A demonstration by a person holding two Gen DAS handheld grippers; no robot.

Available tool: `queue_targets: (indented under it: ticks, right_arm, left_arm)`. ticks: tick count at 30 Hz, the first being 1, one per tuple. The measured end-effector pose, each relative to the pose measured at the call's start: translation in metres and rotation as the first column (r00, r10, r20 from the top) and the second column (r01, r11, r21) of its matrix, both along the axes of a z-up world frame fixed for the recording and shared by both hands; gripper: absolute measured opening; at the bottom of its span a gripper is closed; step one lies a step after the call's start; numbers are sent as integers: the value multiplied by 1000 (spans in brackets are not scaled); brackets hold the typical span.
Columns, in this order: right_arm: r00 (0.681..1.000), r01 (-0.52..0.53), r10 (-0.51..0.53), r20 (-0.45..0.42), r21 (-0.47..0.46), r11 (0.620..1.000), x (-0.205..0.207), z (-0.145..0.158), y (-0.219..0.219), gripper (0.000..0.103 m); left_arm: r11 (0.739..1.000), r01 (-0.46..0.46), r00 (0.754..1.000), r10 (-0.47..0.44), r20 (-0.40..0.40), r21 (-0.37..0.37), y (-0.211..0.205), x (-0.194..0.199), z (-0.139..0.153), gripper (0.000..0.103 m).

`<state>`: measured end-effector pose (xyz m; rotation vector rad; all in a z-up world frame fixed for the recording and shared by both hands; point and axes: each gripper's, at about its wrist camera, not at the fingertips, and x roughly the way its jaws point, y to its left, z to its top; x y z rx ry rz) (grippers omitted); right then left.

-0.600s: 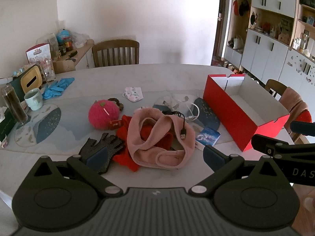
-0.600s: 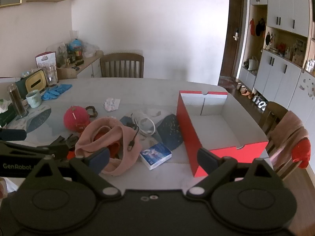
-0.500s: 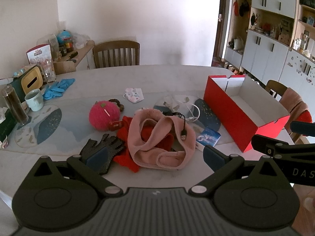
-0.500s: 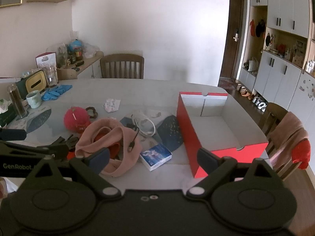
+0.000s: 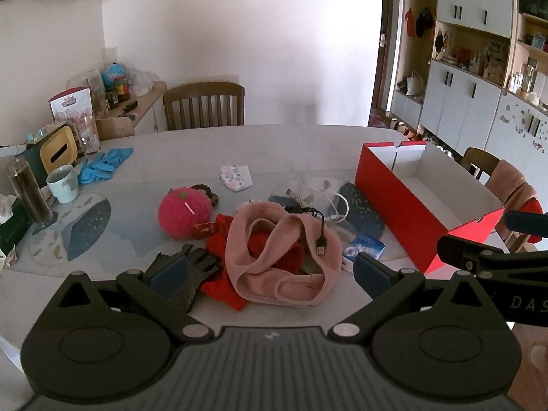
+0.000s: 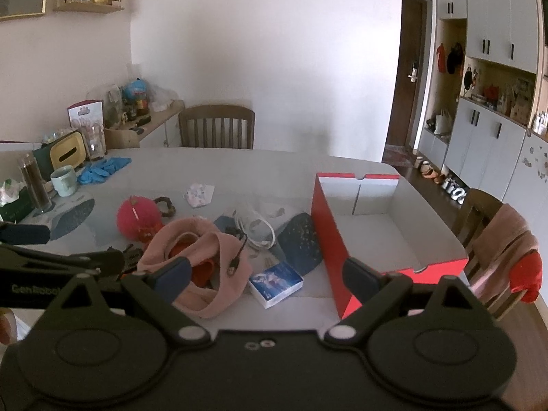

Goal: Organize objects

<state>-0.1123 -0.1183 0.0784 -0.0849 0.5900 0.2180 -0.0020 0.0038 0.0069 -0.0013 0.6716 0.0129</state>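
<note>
Both the left gripper (image 5: 269, 272) and the right gripper (image 6: 266, 275) are held above the near table edge, jaws spread wide, nothing between them. A pink fabric headband (image 5: 274, 250) is heaped on a red cloth (image 5: 219, 246), with a black USB cable (image 5: 316, 226) draped across it. A black knitted glove (image 5: 186, 269) lies to the left, a small blue-and-white packet (image 6: 275, 284) to the right. The open red cardboard box (image 6: 328, 236), white inside, stands at the right edge. Bare grey tabletop (image 5: 291, 147) is seen beyond.
</note>
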Motion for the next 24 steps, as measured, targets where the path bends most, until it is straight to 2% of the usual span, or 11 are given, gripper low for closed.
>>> queue_targets:
  ticks: [24]
  right_arm:
    - [1000,1,-1,6,-1,1000,0,4,3,95]
  left_arm:
    - [1000,-3,1000,3,11,1,1,-2,2,103]
